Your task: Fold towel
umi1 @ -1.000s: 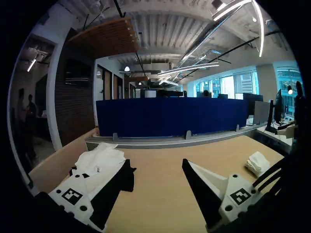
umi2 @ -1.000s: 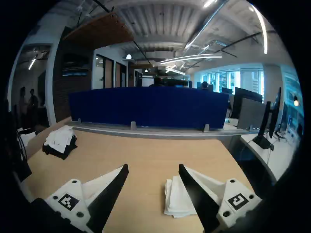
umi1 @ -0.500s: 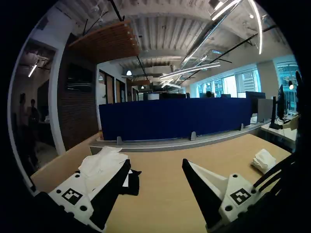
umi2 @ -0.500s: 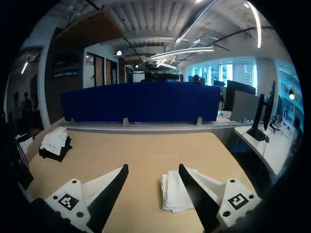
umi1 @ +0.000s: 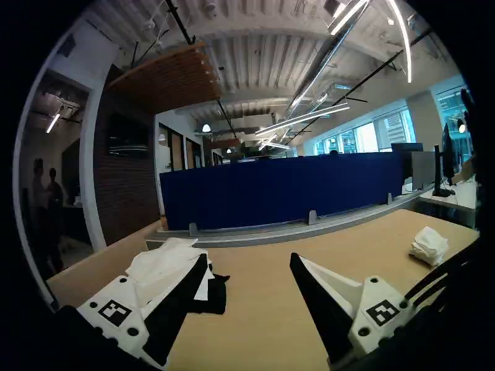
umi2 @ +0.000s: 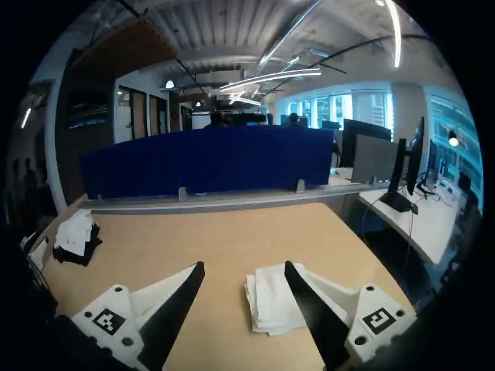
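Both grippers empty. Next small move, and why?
Probably ease the left gripper toward the loose pile and down onto the white towel on top. Its fingers are open and hold nothing, the pile sits right beside one finger, and a folded stack already lies on the table by the open right gripper.

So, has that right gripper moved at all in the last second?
Yes. The right gripper has swung to its right: the blue partition and the folded white towels have slid leftward in its view.
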`<move>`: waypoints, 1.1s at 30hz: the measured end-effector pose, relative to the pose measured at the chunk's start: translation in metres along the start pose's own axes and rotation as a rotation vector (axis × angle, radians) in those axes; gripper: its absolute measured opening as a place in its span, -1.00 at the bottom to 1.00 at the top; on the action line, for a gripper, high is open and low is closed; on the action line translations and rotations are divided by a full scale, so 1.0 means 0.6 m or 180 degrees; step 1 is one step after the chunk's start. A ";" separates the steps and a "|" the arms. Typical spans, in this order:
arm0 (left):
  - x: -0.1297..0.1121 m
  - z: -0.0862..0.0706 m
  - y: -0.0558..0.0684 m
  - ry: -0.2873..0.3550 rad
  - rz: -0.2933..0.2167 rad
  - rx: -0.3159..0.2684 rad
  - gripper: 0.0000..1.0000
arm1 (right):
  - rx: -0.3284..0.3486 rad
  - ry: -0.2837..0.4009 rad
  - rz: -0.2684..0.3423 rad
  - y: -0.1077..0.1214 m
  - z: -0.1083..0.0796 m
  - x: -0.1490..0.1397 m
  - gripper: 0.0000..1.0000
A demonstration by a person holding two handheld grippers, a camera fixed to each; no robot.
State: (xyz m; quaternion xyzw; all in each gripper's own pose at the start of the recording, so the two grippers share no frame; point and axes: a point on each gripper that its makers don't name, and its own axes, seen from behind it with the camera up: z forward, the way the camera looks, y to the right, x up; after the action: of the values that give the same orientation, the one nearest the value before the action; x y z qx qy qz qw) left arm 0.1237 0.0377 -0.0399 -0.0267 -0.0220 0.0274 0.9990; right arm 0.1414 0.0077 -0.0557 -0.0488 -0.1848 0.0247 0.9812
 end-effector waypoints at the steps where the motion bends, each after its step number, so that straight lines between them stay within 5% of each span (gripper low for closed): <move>1: -0.006 0.000 0.002 0.0009 0.0006 0.0003 0.99 | -0.0016 0.0016 0.0014 0.002 0.001 0.001 1.00; 33: -0.161 0.036 0.019 0.0190 -0.0204 0.0008 0.98 | -0.0083 0.0182 -0.0202 -0.022 0.047 -0.039 1.00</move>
State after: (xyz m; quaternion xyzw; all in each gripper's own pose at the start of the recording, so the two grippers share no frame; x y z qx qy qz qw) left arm 0.0256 0.0451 -0.0232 -0.0256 0.0070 -0.0054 0.9996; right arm 0.1096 -0.0045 -0.0369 -0.0564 -0.1584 -0.0102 0.9857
